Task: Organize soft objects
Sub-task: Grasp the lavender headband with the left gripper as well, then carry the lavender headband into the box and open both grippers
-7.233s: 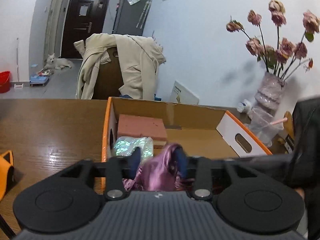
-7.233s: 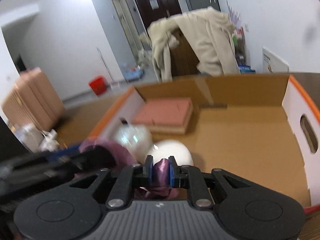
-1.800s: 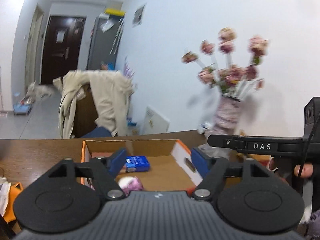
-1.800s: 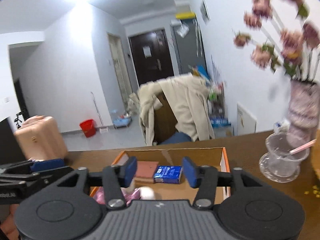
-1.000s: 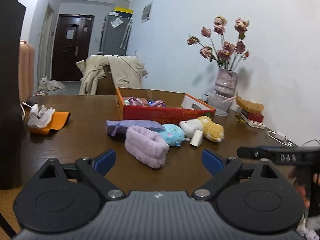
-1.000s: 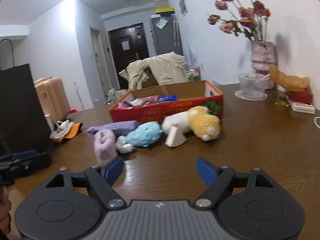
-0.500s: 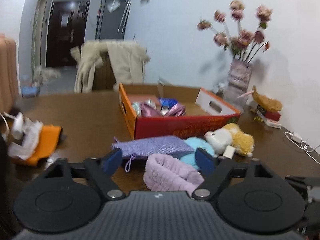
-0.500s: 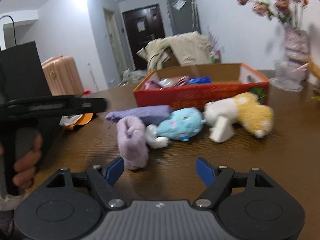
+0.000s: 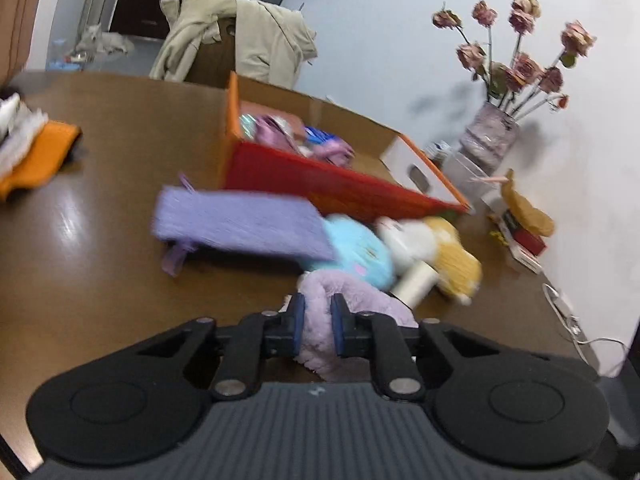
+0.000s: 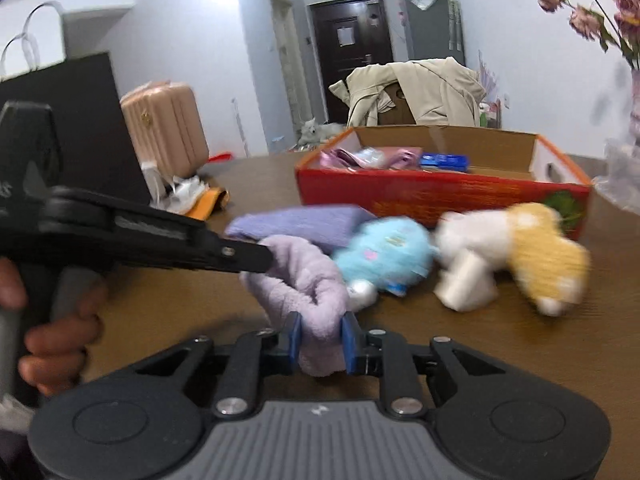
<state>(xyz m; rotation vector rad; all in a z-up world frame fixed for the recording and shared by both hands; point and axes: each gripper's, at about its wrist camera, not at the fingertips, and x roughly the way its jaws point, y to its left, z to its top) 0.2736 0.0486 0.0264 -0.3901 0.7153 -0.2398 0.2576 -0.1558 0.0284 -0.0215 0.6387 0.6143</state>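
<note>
A fluffy lilac headband (image 9: 352,300) (image 10: 308,280) lies on the brown table. My left gripper (image 9: 316,326) is shut on one end of it; in the right wrist view its black fingers (image 10: 240,258) come in from the left. My right gripper (image 10: 322,342) is shut on the other end. Beside it lie a purple fabric pouch (image 9: 240,224) (image 10: 300,220), a blue plush toy (image 9: 360,252) (image 10: 384,252) and a yellow-and-white plush toy (image 9: 440,256) (image 10: 520,256). The red cardboard box (image 9: 340,192) (image 10: 440,196) behind them holds several soft items.
A vase of dried roses (image 9: 496,140) and a clear cup (image 9: 468,176) stand at the right by the wall. Books and a snack (image 9: 524,224) lie near them. An orange cloth with tissues (image 9: 36,152) (image 10: 200,196) lies left. A black bag (image 10: 68,120) stands left.
Both grippers have moved in from open and empty and closed on the lilac headband, one at each end. The view is blurred with motion.
</note>
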